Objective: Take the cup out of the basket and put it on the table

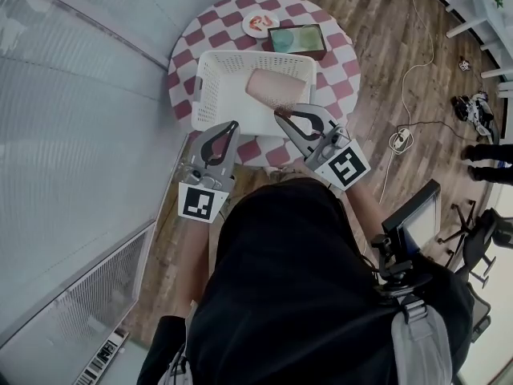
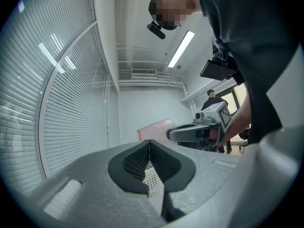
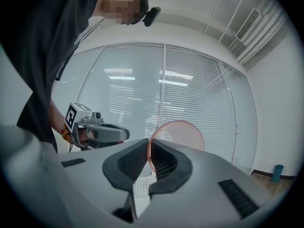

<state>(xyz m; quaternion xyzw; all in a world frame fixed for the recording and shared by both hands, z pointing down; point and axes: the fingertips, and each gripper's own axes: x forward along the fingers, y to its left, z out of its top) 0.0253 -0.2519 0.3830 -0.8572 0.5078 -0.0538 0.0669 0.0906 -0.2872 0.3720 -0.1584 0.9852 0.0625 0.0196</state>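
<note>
The pink cup [image 1: 271, 88] sits over the white basket [image 1: 210, 83], its rim pinched between the narrow jaws of the right gripper [image 1: 278, 112]. The left gripper [image 1: 232, 125] hovers at the basket's near edge, jaws together on nothing. The lift-out looks under way; next the cup must clear the basket wall and reach bare checkered table [image 1: 341, 66], away from the plate [image 1: 260, 24]
</note>
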